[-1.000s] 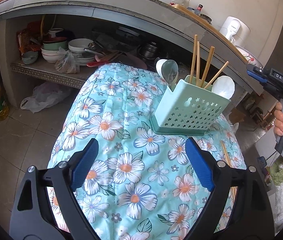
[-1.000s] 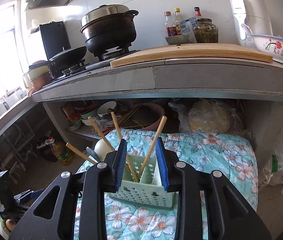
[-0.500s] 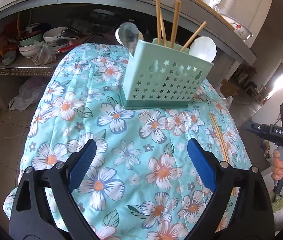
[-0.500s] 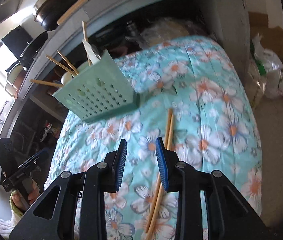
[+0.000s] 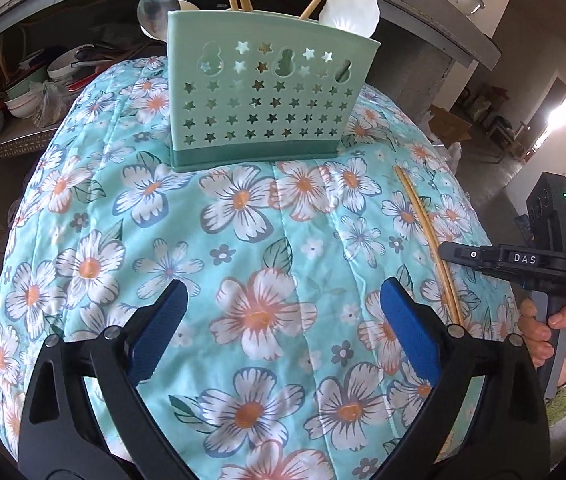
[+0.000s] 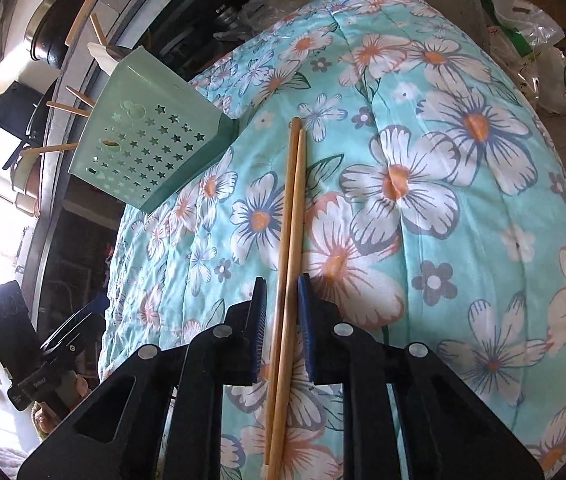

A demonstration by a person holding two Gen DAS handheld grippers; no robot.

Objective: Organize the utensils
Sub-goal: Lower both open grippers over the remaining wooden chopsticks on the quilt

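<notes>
Wooden chopsticks [image 6: 289,240] lie paired on the floral quilt [image 6: 463,216], right of the green utensil holder [image 6: 143,136], between the right tool's [image 6: 281,300] closing jaws, not yet pinched. The left tool [image 5: 283,320] hovers gaping and opening, empty, before the holder.

Home kitchen: cooking pot [image 6: 53,20] on counter, stacked bowls [image 5: 23,92] on shelf beneath.

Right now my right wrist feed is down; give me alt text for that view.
The right gripper straddles a pair of wooden chopsticks lying on a floral quilt, its jaws closing around them with small gaps still showing. A green star-punched utensil holder holding more chopsticks stands up-left beyond them.
</notes>
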